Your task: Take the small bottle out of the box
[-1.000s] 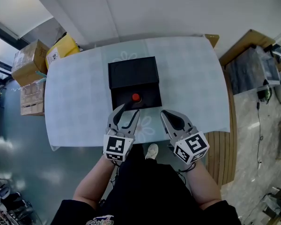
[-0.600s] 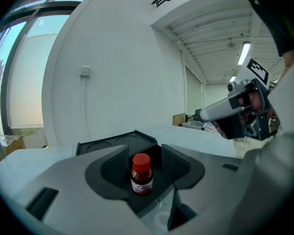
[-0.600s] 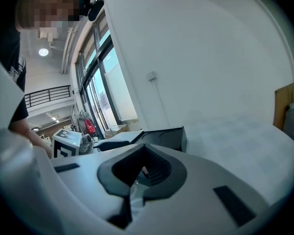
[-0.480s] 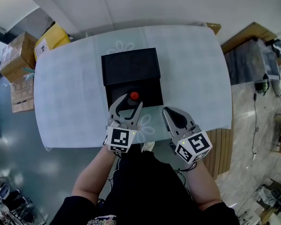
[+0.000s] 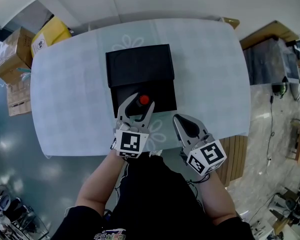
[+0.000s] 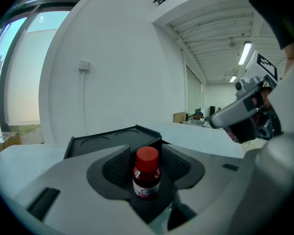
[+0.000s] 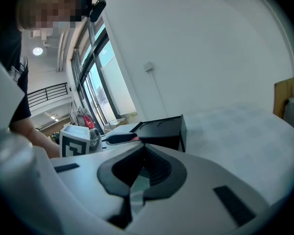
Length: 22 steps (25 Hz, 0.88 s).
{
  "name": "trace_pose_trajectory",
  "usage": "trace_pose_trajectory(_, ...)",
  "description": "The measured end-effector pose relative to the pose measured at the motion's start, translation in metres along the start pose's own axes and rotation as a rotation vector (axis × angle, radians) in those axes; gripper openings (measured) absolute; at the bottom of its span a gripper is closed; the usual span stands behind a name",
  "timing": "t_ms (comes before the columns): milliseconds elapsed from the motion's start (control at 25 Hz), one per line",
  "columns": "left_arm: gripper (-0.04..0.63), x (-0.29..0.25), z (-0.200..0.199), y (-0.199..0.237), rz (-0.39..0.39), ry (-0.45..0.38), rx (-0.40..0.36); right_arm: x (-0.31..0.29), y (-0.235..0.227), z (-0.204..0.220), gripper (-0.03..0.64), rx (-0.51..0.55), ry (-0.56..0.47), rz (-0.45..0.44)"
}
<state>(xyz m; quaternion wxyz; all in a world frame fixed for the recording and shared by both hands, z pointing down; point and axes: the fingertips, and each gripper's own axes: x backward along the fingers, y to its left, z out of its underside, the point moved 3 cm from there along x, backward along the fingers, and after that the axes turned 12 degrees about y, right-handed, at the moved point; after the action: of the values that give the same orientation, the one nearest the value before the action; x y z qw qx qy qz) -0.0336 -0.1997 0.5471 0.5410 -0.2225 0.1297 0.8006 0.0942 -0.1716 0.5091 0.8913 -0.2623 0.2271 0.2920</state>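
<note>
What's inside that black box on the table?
A small red-capped bottle stands upright inside the box, between the open jaws of the left gripper. The gripper covers part of the box's dark interior, so anything else there can't be seen.

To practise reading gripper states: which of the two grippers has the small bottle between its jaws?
The left gripper: its jaws stand apart around the red-capped small bottle in the box. The right gripper is shut and empty.

An office-like workroom: stacked cardboard boxes point(image 5: 11, 59), a white table point(image 5: 65, 94), strip ceiling lights point(image 6: 244, 53).
</note>
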Motion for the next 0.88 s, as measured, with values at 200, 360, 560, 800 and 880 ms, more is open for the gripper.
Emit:
trace_pose_trajectory(200,0.206,-0.002,0.002,0.002,-0.012,0.024,-0.010,-0.008,0.005,0.002,0.023,-0.006,0.007,-0.010)
trace_pose_trajectory(360,0.206,-0.006,0.002,0.000,-0.028,0.054,-0.013,-0.009,0.007,0.004,0.023,-0.005,0.011,-0.018)
trace_pose_trajectory(560,0.204,-0.012,0.012,-0.002,-0.046,0.107,-0.029,-0.010,0.009,0.005,0.023,-0.010,0.010,-0.018)
trace_pose_trajectory(800,0.175,-0.012,0.012,-0.004,-0.062,0.111,-0.059,-0.008,0.006,0.008,0.023,-0.017,0.011,-0.012)
trace_pose_trajectory(880,0.173,-0.011,0.012,-0.005,-0.058,0.109,-0.061,-0.007,0.006,0.009,0.023,-0.019,0.011,-0.011)
